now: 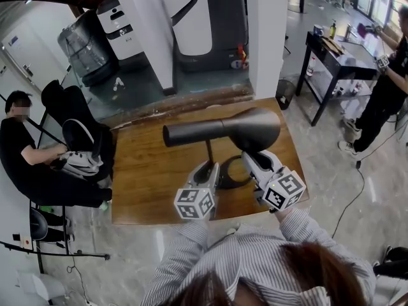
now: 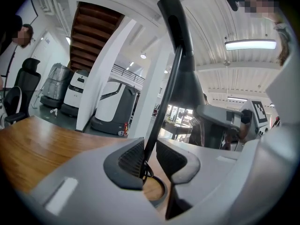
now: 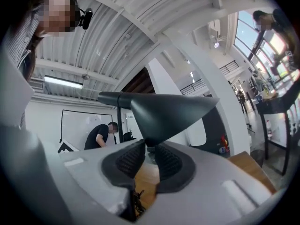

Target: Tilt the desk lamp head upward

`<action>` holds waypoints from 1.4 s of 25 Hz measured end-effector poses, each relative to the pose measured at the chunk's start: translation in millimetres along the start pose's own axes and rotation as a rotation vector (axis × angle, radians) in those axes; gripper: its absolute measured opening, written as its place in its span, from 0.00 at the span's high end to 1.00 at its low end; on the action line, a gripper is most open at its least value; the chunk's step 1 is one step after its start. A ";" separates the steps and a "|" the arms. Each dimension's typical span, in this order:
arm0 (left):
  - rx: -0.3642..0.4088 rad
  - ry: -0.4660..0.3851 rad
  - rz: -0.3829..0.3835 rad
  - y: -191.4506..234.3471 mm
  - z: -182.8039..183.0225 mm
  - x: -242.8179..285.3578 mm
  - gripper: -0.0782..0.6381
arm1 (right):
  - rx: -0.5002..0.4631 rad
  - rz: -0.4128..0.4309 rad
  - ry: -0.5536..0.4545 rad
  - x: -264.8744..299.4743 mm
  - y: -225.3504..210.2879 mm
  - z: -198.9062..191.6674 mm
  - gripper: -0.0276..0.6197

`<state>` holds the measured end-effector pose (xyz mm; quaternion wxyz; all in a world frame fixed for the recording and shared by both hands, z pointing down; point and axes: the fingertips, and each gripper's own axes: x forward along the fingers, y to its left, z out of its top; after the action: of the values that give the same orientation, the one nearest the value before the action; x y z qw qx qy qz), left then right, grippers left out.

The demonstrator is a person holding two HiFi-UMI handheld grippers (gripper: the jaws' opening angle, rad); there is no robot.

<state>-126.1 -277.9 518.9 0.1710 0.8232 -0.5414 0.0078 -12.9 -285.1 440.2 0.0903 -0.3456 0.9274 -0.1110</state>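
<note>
Desk lamp [image 1: 223,145] stands on the wooden table [image 1: 146,171], toward the near right part of the top. Its ring base [image 1: 231,178] lies flat on the wood and its thin stem [image 1: 208,150] is upright. The lamp head [image 1: 248,129], a dark cone with a tube running out to the left, sits roughly level over the base.

Left gripper [image 2: 149,161]: jaws drawn in to a narrow gap with the stem running up between them, low down just above the base. The stem lies against the left pad and seems pinched. Judged purpose: to pin the lamp so that the base does not slide or tip when the head is pushed.

Right gripper [image 3: 150,161]: comes from below, jaws narrowly apart, with the lower edge of the cone dipping between the pads, which appear to press on it. Judged purpose: a hold on the wide end, far from the joint, gives leverage to swing the head up. Tilt not yet made, by the level head.

Containers: none on the table. A dark bin [image 1: 285,93] stands on the floor by the pillar, contents not visible. Bottles [image 1: 332,29] stand on the dark side table [image 1: 331,65], too small to read their fill.
</note>
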 end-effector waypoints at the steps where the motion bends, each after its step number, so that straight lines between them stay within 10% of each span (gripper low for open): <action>1: 0.000 -0.001 -0.001 -0.1 0.1 -0.1 0.78 | -0.017 -0.010 -0.006 -1.8 -2.4 5.4 0.86; 35: 0.003 -0.020 0.009 2.9 -0.3 -0.5 0.78 | -0.367 -0.154 -0.257 -11.1 -11.9 151.6 0.89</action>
<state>-128.8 -278.4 519.9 0.1645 0.8210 -0.5468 0.0011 39.7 -308.2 299.0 0.1347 -0.4371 0.8839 0.0976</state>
